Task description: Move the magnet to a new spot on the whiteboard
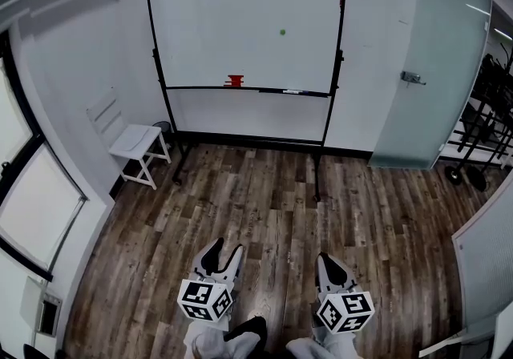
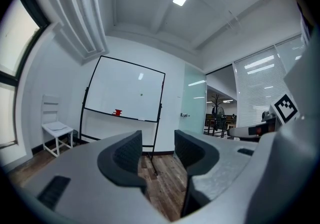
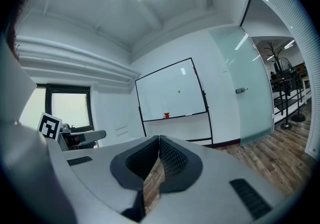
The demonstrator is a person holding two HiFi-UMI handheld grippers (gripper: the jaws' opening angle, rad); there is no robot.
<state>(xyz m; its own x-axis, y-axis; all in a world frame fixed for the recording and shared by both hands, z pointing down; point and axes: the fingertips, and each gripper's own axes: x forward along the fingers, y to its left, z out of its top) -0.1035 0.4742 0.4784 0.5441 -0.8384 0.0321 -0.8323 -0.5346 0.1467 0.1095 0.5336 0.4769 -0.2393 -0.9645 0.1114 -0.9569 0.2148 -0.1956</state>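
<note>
A small green magnet [image 1: 282, 31] sticks to the upper right part of the whiteboard [image 1: 208, 21], which stands on a black wheeled frame at the far wall. The magnet shows as a tiny dot in the left gripper view [image 2: 141, 94] and in the right gripper view [image 3: 179, 91]. Both grippers are held low over the wooden floor, several steps from the board. My left gripper [image 1: 222, 256] [image 2: 157, 140] is open, with only floor visible between its jaws. My right gripper [image 1: 331, 263] [image 3: 159, 140] is shut on nothing, its tips touching.
A red object [image 1: 234, 81] and a marker [image 1: 292, 92] rest on the board's tray. A white chair [image 1: 140, 149] stands left of the board. A frosted glass door [image 1: 433, 69] is at the right. Racks stand beyond the door at the far right.
</note>
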